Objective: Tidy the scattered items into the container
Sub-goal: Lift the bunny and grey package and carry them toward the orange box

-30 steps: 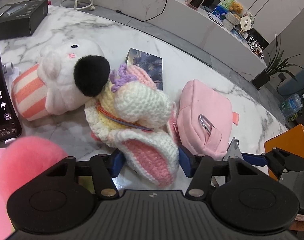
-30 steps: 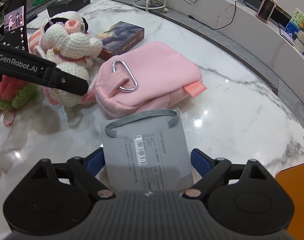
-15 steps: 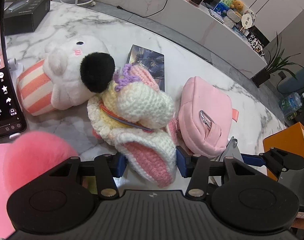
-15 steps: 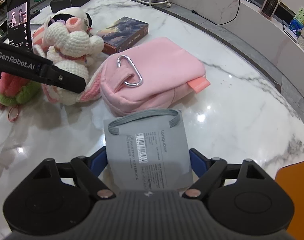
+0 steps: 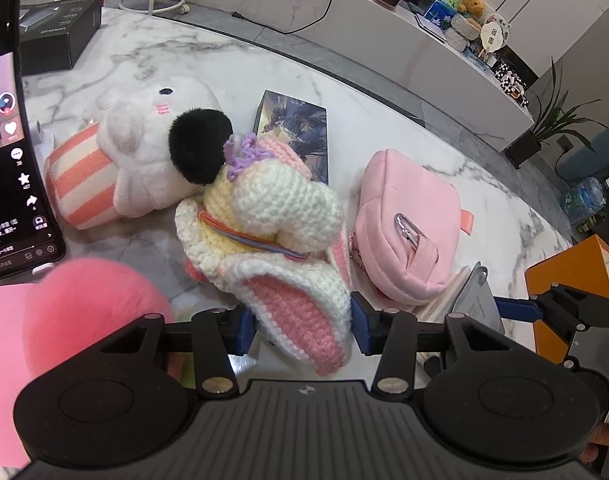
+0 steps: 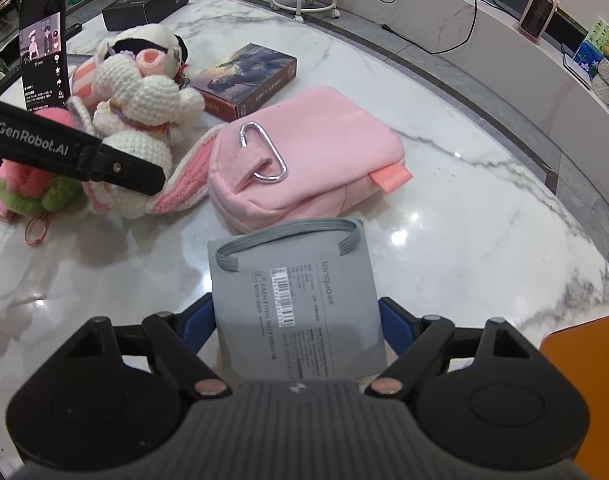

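In the left wrist view the left tool has drawn in from a wider gape, and its jaws are closing on the pink-lined ear of the crocheted bunny, which lies on the marble desk between the striped plush and the pink pouch; the soft, squashy ear looks nearly pinched, so a lift toward the orange container seems close. In the right wrist view the right tool, hardly narrower than before, stands wide astride the flat grey notebook, with no firm grip visible.
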Demonstrator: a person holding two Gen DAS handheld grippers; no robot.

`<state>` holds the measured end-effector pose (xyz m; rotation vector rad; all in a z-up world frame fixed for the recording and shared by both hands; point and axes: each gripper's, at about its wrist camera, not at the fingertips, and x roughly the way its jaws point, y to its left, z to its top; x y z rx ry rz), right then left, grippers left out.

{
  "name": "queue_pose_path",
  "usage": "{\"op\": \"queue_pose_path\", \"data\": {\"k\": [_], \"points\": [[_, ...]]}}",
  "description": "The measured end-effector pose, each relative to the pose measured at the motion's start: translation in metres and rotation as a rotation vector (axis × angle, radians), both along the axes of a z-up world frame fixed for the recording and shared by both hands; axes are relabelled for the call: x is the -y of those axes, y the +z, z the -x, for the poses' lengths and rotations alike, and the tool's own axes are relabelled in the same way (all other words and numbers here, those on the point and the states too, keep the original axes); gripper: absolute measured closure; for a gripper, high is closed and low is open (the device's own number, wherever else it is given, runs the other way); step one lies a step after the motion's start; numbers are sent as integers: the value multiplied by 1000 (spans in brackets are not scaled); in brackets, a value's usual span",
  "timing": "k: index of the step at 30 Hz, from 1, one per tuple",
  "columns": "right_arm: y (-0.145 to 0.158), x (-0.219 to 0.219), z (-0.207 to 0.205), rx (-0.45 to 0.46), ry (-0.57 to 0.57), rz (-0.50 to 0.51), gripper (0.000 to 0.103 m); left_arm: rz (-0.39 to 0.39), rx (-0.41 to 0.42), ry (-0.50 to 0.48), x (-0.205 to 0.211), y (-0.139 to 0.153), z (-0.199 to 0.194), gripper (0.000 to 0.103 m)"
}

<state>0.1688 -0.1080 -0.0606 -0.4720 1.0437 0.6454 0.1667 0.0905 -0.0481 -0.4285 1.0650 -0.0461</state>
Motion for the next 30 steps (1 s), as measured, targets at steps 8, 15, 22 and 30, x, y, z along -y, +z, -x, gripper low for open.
{"op": "queue_pose_path", "data": {"k": [8, 15, 22, 30], "points": [[19, 3, 11, 25, -5, -2, 17, 2, 25, -4, -1, 19, 14, 49], [48, 9, 27, 64, -5, -5, 17, 1, 96, -14, 8, 48, 31, 49], [83, 26, 46, 113, -13, -4, 17, -30, 132, -29, 19, 71, 40, 49], [124, 51, 59, 181, -31, -4, 17, -45, 181, -37, 29, 106, 49, 49]]}}
